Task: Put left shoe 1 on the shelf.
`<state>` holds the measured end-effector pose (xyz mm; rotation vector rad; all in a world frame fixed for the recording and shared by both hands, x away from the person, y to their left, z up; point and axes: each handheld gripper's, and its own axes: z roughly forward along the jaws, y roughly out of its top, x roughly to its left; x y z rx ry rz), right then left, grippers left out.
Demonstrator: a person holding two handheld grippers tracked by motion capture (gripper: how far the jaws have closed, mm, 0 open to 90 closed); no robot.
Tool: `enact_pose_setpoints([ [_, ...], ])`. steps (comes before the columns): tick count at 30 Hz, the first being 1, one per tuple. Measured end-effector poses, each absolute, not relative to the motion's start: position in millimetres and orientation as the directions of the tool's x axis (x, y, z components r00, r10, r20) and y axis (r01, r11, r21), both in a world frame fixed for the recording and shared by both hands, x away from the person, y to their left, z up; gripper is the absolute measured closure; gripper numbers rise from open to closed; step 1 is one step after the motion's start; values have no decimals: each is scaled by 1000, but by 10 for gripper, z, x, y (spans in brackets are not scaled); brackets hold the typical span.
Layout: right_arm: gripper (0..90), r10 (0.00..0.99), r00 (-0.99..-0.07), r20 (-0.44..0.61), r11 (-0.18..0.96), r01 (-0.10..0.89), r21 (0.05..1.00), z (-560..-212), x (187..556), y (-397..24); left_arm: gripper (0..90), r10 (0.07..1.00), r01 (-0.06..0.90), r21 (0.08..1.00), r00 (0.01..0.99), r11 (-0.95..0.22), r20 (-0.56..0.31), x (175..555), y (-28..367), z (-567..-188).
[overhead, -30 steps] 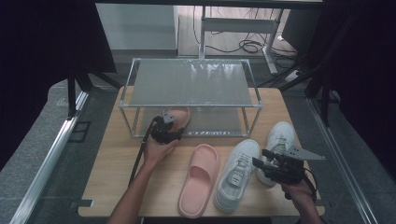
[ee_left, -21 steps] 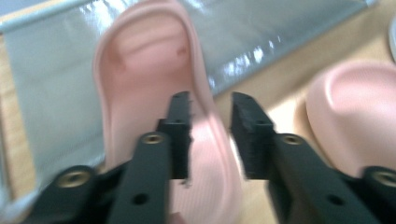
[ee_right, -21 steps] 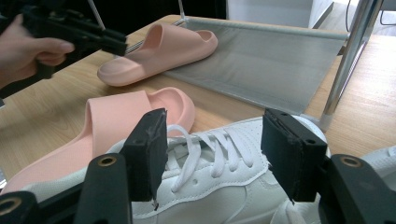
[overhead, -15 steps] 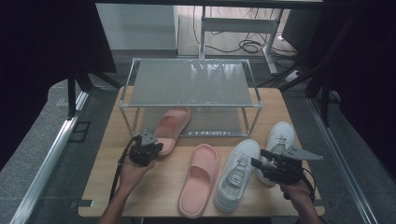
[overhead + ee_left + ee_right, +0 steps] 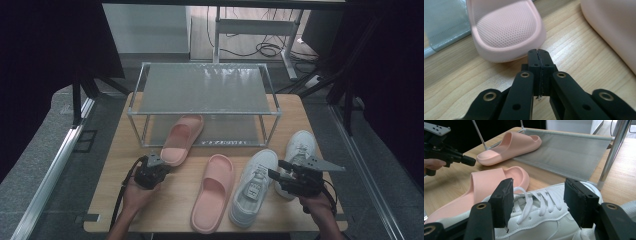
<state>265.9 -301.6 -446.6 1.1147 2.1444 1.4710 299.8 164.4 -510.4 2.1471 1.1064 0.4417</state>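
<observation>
Wooden table [image 5: 150, 210] is carrying a two-tier shoe rack [image 5: 205, 90] at the back and four shoes lying in front of it.

Placed slipper [image 5: 181, 139] is lying toe-in on the rack's lower shelf, heel sticking out over the table. Left gripper [image 5: 156, 167] is sitting just off that heel, jaws pressed together on nothing; in the left gripper view the heel rim [image 5: 506, 53] is right ahead of the shut tips, not touching. It has just been closing with nothing between the jaws.

Second slipper [image 5: 214, 192] is lying flat mid-table, well short of the rack. Looks like the next pick. To do it well: spread the jaws first, come in over the strap, pinch the strap or the side wall rather than the soft sole edge, lift clear, then slide it in beside its mate.

Right gripper [image 5: 276, 175] is hovering over the near white sneaker [image 5: 253, 185], jaws spread wide either side of the laces [image 5: 534, 197], not pinching. Second sneaker [image 5: 299, 150] is lying just beside it, toward the table's right edge.

In the way: the rack's front posts [image 5: 264, 131] are narrowing the entry, and the placed slipper is already taking the left part of the shelf. Sneaker is crowding the free slipper's right side, so the left gripper should be approaching from its own side.
</observation>
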Motion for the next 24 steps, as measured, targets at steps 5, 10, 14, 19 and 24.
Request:
enact_pose_setpoints([
  [5, 413, 744, -646, 168, 167, 424, 890, -4465, 2654, -3028, 900, 815, 593, 692, 579, -411, -12, 3069, 1623, -5127],
  [10, 413, 745, -646, 167, 167, 423, 891, -4457, 2651, -3035, 900, 815, 589, 696, 580, -410, -11, 3106, 1585, -5117],
  [14, 413, 744, -647, 168, 167, 423, 890, -4458, 2651, -3027, 900, 813, 589, 695, 582, -411, -12, 3170, 1542, -5122],
  [19, 413, 745, -646, 166, 168, 422, 891, -4462, 2657, -3030, 900, 810, 586, 697, 587, -412, -15, 3255, 1466, -5126],
  [24, 413, 745, -645, 168, 167, 424, 890, -4467, 2658, -3029, 900, 805, 584, 696, 593, -417, -15, 3322, 1387, -5119],
])
